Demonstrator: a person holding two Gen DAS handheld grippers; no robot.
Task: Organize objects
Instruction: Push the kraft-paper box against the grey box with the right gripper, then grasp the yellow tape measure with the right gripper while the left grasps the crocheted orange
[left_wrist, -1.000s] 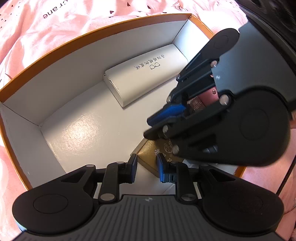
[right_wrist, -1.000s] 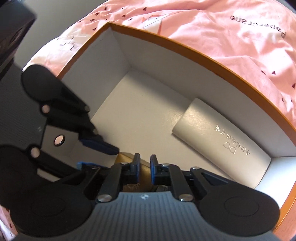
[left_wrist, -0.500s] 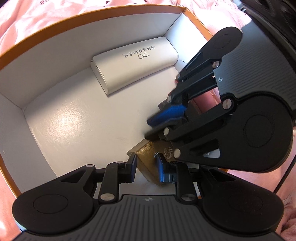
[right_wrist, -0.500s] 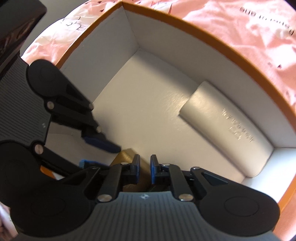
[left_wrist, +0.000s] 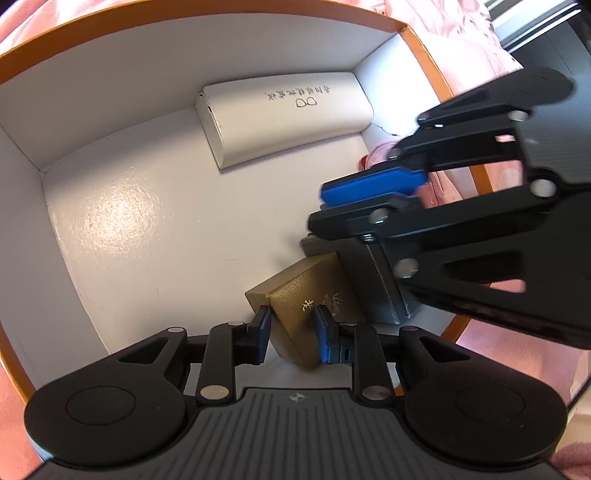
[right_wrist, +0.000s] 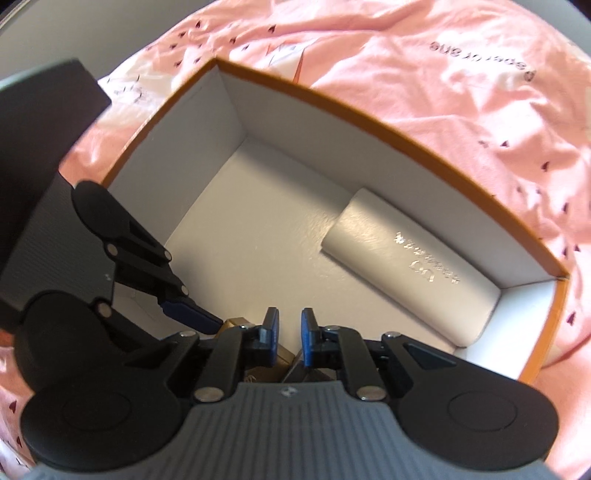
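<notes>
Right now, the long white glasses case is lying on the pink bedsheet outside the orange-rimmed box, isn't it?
Not quite: the long white glasses case lies inside the orange-rimmed box, against its far wall, not on the pink bedsheet. Both wrist views show it.

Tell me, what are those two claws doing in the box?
Left fingers clamped on gold box, low in orange-rimmed box. Right fingers nearly shut, empty. Dark box alongside.

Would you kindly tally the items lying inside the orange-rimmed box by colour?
White case: 1
Gold box: 1
Dark grey box: 1
Total: 3
</notes>
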